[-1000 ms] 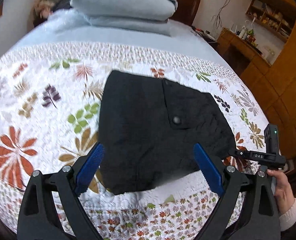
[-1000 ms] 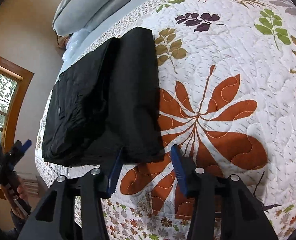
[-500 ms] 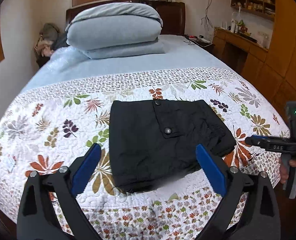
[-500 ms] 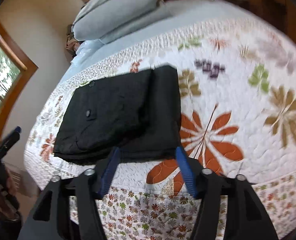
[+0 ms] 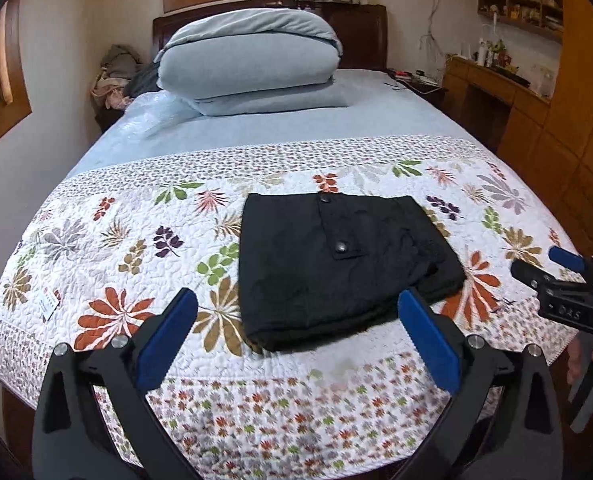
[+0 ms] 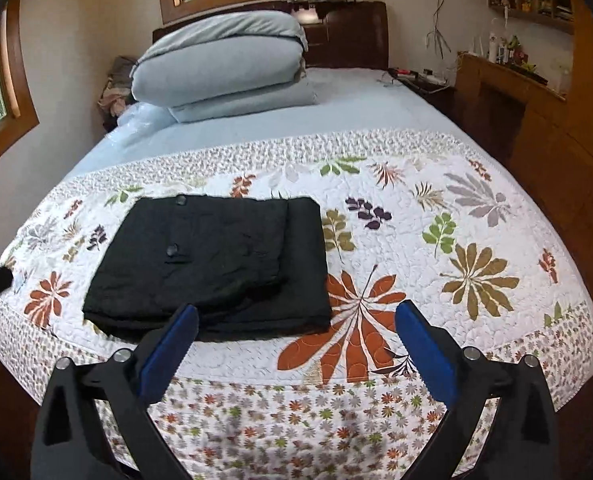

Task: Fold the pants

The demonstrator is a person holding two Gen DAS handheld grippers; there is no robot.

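Left wrist view: the left gripper (image 5: 296, 336) is held back from the foot of the bed, jaws spread wide with nothing between them. One second ago its blue pads sat close over the near edge of the black pants (image 5: 336, 264); now quilt shows between the pads and the fabric, and more of the room is in view. The pants lie folded into a compact rectangle on the floral quilt (image 5: 116, 248), near the foot edge, snap flap facing up. The right gripper (image 5: 564, 276) appears at the right edge, clear of the mattress.

Right wrist view: the right gripper (image 6: 296, 344) also hangs off the foot of the bed, jaws wide apart and empty. One second ago they were narrower and its left pad touched the pants' near edge; the pants (image 6: 216, 260) now lie apart from both pads. A folded grey duvet (image 6: 224, 68) rests at the headboard end, well apart from the pants.
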